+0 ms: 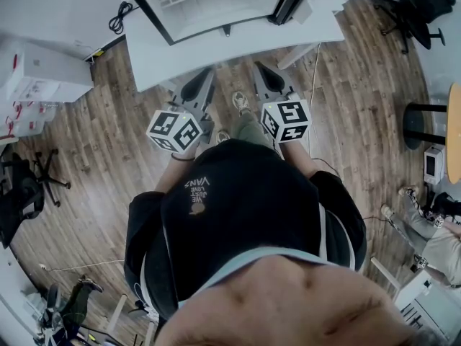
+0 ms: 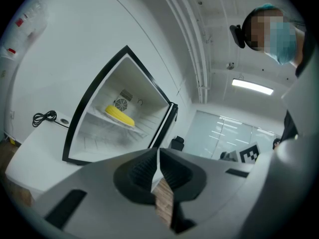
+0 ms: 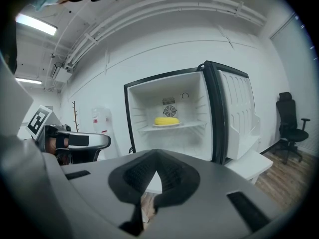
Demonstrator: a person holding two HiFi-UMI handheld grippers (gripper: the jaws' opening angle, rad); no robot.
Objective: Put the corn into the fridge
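Both grippers are level in front of the fridge [image 3: 139, 108], and neither is carrying anything. The left gripper [image 2: 158, 151] is clenched, its ribbed pads pressed together with nothing between them. It's the same with the right gripper [image 3: 157, 152]: its jaws are squeezed tight and empty.

The corn [image 3: 166, 120] is already in the fridge. It lies yellow on the shelf, up against the back wall, just under the small round fan [image 3: 170, 110]. The door [image 3: 234, 108] swings wide open on the fridge's right side, so the white inside is fully on show.

From the head view, the person [image 1: 245, 207] in a dark top stands squarely facing the fridge, holding the two grippers side by side. Both point toward the opening but stay well short of it, out over the wooden floor [image 1: 94, 193].

A black cord [image 2: 44, 117] sits coiled just left of the fridge. A black office chair [image 3: 293, 126] stands well off to the fridge's right, past the open door.
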